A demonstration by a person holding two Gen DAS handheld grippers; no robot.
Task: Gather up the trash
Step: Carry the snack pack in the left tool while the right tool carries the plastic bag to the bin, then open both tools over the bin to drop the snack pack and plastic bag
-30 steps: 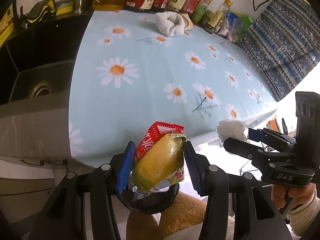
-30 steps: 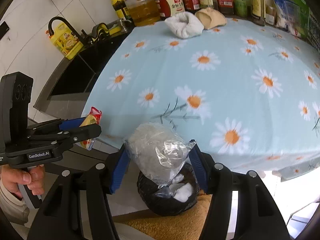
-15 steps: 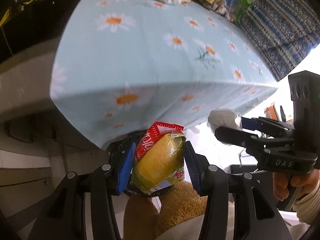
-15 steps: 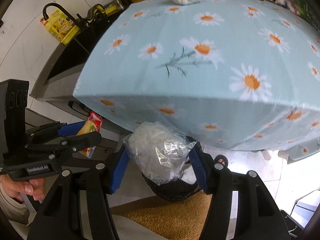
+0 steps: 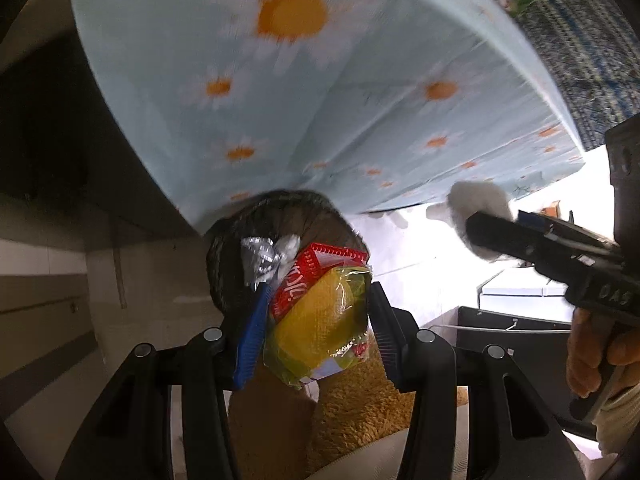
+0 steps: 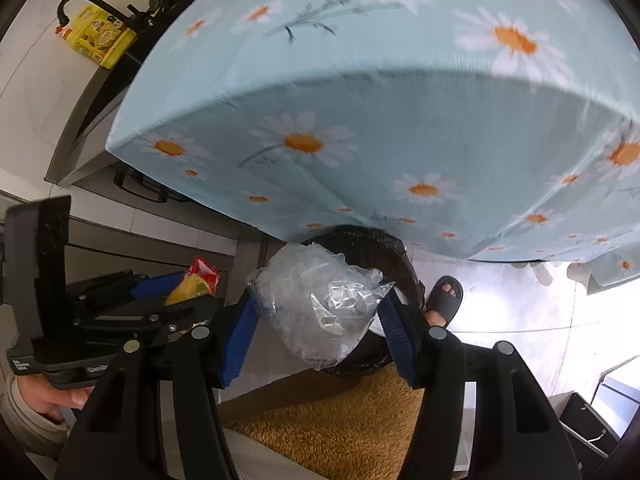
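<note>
Left gripper [image 5: 316, 320] clamped on yellow snack packet [image 5: 316, 316], above black-lined trash bin [image 5: 224, 248]. Right gripper [image 6: 320, 320] clamped on crumpled clear plastic bag [image 6: 316, 304], directly over same bin's rim.

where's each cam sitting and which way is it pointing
Left wrist: on the left hand-held gripper, aimed steeply down at the yellow snack pack over the black bin; right hand shows.
Right wrist: on the right hand-held gripper, aimed down at the clear plastic bag; sandalled foot shows.
Shared: bin, daisy tablecloth.
</note>
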